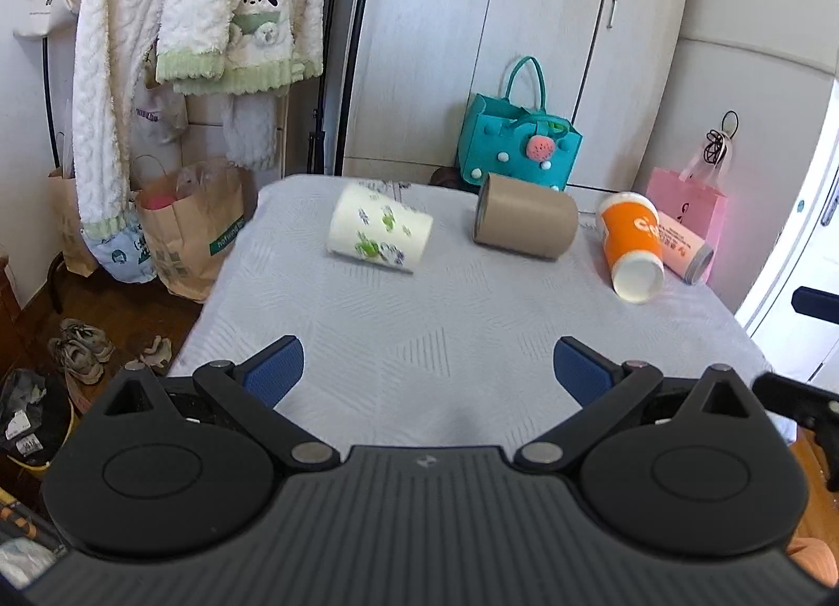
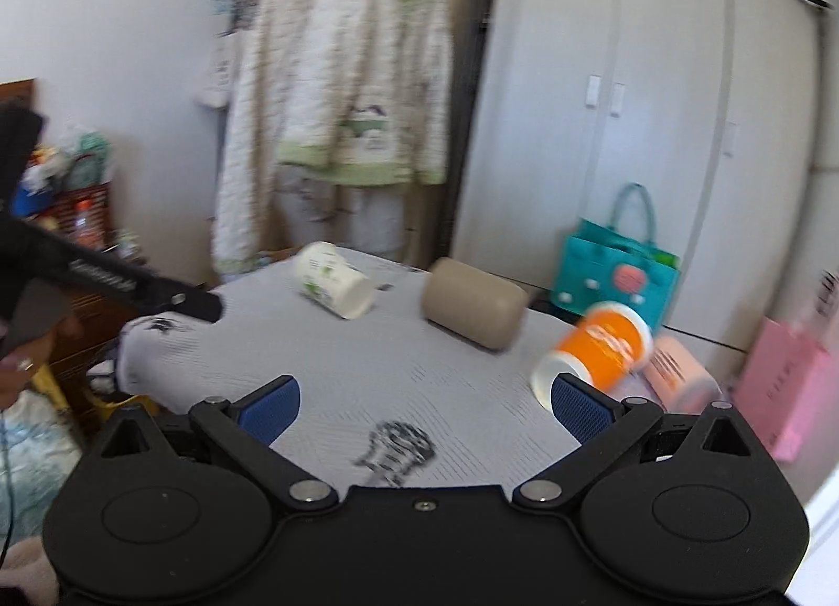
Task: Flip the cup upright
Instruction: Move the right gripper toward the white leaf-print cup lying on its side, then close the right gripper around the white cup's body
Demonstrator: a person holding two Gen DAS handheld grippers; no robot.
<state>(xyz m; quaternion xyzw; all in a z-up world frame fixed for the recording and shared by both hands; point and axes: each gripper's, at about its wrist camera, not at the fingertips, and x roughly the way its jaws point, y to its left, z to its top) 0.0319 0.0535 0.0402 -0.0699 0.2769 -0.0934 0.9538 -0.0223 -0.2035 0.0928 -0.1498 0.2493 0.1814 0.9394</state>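
In the left wrist view, the left claw (image 1: pixel 429 370) hangs spread wide and empty over the lower middle of the desk (image 1: pixel 419 323). Four cups lie tipped across the upper half: floral cup (image 1: pixel 378 235), brown cup (image 1: pixel 524 223), orange cup (image 1: pixel 631 244), pink cup (image 1: pixel 684 252).

In the right wrist view, the right claw (image 2: pixel 425 407) also gapes empty, its right finger nearest the orange cup (image 2: pixel 598 346), probably the first target.

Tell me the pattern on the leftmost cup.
White cup with green and purple floral prints, clearest in the left wrist view.
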